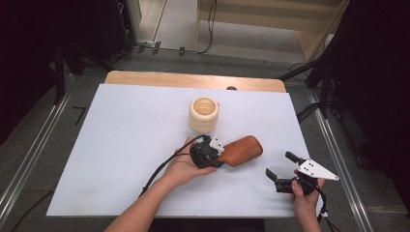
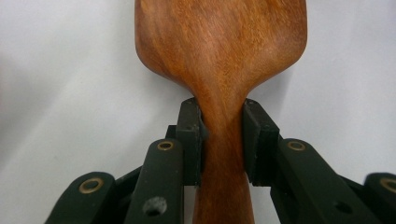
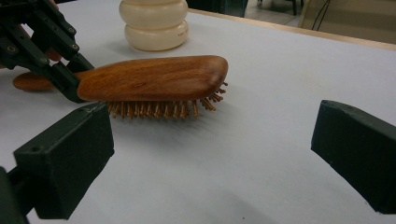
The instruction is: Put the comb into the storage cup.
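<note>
A brown wooden hairbrush (image 1: 241,151) lies bristles down on the white sheet, right of centre. My left gripper (image 1: 221,157) comes at it from the left and is shut on its narrow handle. In the left gripper view both pads (image 2: 191,140) press the sides of the handle where the hairbrush (image 2: 219,46) widens into its head. My right gripper (image 1: 279,164) hovers open near the front right edge, a short way right of the brush. In the right gripper view the hairbrush (image 3: 149,77) lies ahead, beyond the right gripper (image 3: 212,149), whose jaws stand wide apart with nothing between them.
A cream ringed cup (image 1: 203,114) stands upright just behind the brush, and the cup (image 3: 154,21) is also in the right gripper view. The white sheet (image 1: 121,145) covers a wooden table (image 1: 193,79). Dark stands and cables flank the table.
</note>
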The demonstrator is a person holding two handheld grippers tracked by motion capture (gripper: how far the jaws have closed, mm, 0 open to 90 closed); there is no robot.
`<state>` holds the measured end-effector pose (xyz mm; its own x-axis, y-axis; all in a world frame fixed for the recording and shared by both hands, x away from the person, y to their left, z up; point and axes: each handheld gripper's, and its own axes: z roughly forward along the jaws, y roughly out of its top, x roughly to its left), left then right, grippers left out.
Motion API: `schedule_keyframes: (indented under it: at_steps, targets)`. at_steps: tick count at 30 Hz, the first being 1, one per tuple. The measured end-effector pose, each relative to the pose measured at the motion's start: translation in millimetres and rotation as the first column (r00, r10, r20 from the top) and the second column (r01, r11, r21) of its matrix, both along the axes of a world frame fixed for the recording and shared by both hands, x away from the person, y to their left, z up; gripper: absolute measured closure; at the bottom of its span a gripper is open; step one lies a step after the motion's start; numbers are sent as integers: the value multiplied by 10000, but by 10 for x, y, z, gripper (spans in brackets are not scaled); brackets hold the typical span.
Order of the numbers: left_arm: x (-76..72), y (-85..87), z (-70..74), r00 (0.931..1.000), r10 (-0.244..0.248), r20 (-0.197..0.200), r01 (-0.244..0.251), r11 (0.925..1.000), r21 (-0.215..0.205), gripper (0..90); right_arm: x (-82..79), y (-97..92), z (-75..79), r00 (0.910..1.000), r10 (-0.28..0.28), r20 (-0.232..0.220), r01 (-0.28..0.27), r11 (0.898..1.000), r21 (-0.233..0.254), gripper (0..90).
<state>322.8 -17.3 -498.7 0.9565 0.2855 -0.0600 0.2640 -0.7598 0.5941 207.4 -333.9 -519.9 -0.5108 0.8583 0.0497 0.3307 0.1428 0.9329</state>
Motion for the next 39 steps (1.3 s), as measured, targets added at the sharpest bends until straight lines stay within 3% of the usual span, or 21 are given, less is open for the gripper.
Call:
schedule_keyframes:
  at_steps: [5, 10, 12, 22, 24, 26, 28, 31, 32, 39]
  targets:
    - [-7, 79, -41, 9990, 378, -224, -393, 9968, -695, 718, -1, 2, 0, 10000, -25, 7, 25, 10000, -25, 0]
    - [-15, 132, -47, 9980, 577, -275, -601, 9936, -958, 718, 0, 1, 0, 10000, -27, 1, 27, 10000, -5, 0]
    - [-19, 184, -47, 9963, 778, -364, -819, 9882, -1293, 718, -2, 0, 1, 10000, -38, -6, 38, 10000, 9, 0]
    - [-119, 387, -1, 9939, 1104, 77, -1069, 9756, -1920, 718, -11, 8, 14, 10000, -95, 5, 95, 9999, -64, 0]
    - [-141, 430, 25, 9925, 1215, 154, -1154, 9698, -2150, 718, -13, 12, 22, 9999, -116, -22, 116, 9999, -86, 0]
    - [-192, 510, 73, 9888, 1453, 343, -1321, 9586, -2522, 718, -11, 16, 36, 10000, -4, -55, 4, 10000, -59, 0]
    - [-206, 539, 90, 9877, 1491, 472, -1320, 9567, -2592, 718, -11, 20, 43, 10000, 47, -80, -47, 10000, -61, 0]
    - [-260, 645, 154, 9814, 1764, 755, -1461, 9420, -3023, 718, -6, 67, 86, 9995, 239, -183, -237, 9997, 106, 0]
    - [-260, 645, 154, 9814, 1764, 755, -1461, 9420, -3023, 718, -1, 84, 98, 9994, 308, -163, -305, 9993, 199, 0]
    - [-320, 825, 216, 9686, 2298, 948, -1805, 9124, -3673, 718, 57, 239, 234, 9973, 737, -21, -736, 9969, 261, 0]
